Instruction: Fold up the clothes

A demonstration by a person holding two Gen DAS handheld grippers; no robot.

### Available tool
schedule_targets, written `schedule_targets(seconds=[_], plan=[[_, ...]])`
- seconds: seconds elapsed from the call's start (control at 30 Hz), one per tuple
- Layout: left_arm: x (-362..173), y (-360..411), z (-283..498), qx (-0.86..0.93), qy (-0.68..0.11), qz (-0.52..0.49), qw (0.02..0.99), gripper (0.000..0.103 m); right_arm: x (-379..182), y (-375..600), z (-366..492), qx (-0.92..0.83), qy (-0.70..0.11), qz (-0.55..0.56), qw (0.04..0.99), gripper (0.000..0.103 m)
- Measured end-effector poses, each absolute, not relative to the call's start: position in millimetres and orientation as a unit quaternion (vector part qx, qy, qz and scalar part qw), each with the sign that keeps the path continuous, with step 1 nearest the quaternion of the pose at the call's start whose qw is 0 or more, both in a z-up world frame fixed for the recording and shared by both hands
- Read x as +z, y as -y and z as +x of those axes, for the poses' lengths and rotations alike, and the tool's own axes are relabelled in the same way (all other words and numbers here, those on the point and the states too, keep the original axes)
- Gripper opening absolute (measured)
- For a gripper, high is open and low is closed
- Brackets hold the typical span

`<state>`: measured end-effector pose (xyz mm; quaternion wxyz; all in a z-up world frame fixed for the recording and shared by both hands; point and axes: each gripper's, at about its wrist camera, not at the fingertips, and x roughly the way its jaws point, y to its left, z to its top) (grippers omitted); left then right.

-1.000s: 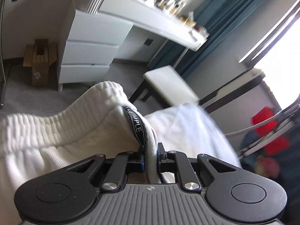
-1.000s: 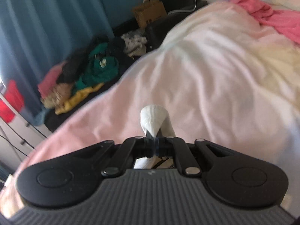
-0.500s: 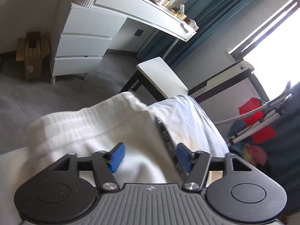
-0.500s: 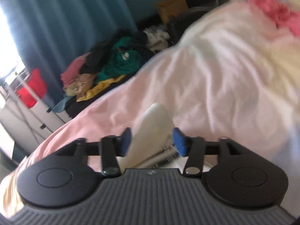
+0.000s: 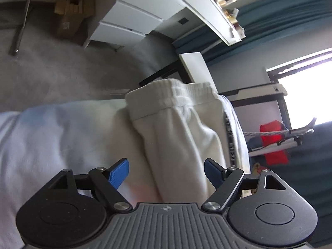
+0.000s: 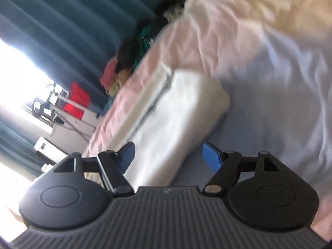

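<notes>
My right tongs [image 6: 168,157] are opening over the folded white garment [image 6: 172,128], which lies on the pale pink bed [image 6: 259,41] between the blue pads [image 6: 211,157], untouched; the view is blurred.

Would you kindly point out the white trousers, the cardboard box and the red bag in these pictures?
white trousers [image 5: 178,137], left wrist view, on the fabric below the ribbed waistband.
cardboard box [image 5: 71,14], left wrist view, on its open top.
red bag [image 5: 274,143], left wrist view, on its front face.
</notes>
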<state>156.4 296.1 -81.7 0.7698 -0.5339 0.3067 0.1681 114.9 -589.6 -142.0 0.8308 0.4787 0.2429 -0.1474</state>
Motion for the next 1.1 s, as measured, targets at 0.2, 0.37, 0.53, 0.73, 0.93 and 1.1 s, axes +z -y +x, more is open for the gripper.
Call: schedule_targets(seconds=[0.2,0.37,0.53,0.73,0.93,1.1], plan=[[-111,-292,185,0.161,-0.277,-0.552,0.77,0.073,-177,586,152,-0.137,-0.256,0.497,0.818,0.075],[-111,-299,208,0.225,-0.255,-0.535,0.774,0.045,-193,593,172,-0.171,-0.191,0.519,0.815,0.075],[-87,-306,205,0.225,-0.257,-0.511,0.789,0.017,-179,592,175,-0.221,-0.161,0.516,0.812,0.016],[-21,-305,180,0.199,-0.227,-0.474,0.827,0.01,-139,581,161,-0.252,-0.153,0.476,0.829,0.013],[21,-314,132,0.181,-0.23,-0.49,0.821,0.01,-114,594,99,-0.252,-0.146,0.494,0.819,0.013],[13,-334,68,0.17,-0.263,-0.496,0.81,0.01,-121,600,33,-0.241,-0.149,0.513,0.81,0.012]])
